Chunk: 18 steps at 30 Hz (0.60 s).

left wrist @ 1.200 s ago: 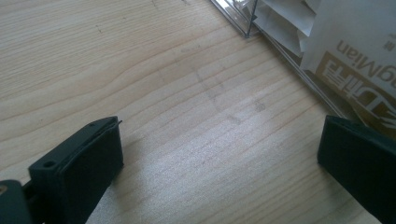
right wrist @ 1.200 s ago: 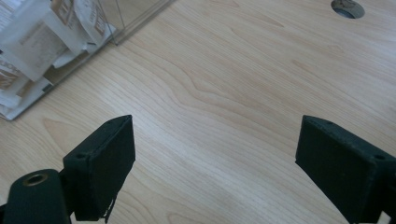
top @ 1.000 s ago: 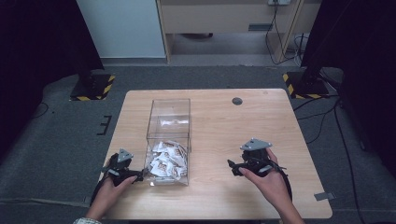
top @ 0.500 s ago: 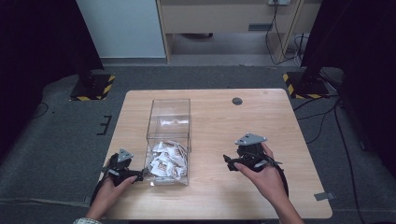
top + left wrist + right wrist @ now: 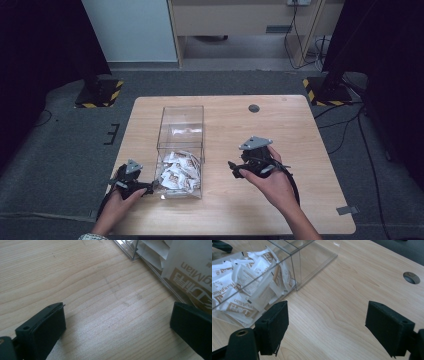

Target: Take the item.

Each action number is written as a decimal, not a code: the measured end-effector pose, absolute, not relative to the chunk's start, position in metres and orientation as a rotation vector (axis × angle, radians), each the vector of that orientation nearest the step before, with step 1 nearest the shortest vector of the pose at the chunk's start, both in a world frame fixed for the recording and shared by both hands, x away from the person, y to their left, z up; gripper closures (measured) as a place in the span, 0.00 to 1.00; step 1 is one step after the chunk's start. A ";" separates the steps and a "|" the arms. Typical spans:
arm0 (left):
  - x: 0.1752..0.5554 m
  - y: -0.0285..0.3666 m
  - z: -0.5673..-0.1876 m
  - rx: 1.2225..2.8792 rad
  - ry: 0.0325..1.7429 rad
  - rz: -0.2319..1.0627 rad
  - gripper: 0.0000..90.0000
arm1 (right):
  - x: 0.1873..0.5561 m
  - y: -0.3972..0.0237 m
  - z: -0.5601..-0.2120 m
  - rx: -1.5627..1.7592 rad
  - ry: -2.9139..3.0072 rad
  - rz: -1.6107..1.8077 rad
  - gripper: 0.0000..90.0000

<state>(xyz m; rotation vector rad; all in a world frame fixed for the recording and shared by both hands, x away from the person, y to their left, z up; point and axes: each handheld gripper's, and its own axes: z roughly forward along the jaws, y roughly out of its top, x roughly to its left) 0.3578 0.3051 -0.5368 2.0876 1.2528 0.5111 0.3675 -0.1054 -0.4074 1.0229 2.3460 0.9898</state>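
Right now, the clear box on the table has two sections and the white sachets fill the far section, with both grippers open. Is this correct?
Not quite. In the clear box the sachets fill the near section; the far one is empty, as the high view shows. Left gripper and right gripper are open.

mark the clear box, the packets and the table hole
clear box (image 5: 181,117), high view, far wall of the empty half.
packets (image 5: 176,172), high view, middle of the pile in the near half.
table hole (image 5: 411,277), right gripper view, centre of the round opening.
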 end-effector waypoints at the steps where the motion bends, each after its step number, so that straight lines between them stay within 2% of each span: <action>1: 0.358 0.305 -0.537 2.087 1.253 0.511 0.00 | 0.368 -0.103 -0.406 1.015 2.347 0.992 0.21; 18: 0.358 0.305 -0.537 2.088 1.252 0.510 0.00 | 0.377 -0.068 -0.385 0.924 2.385 1.014 0.14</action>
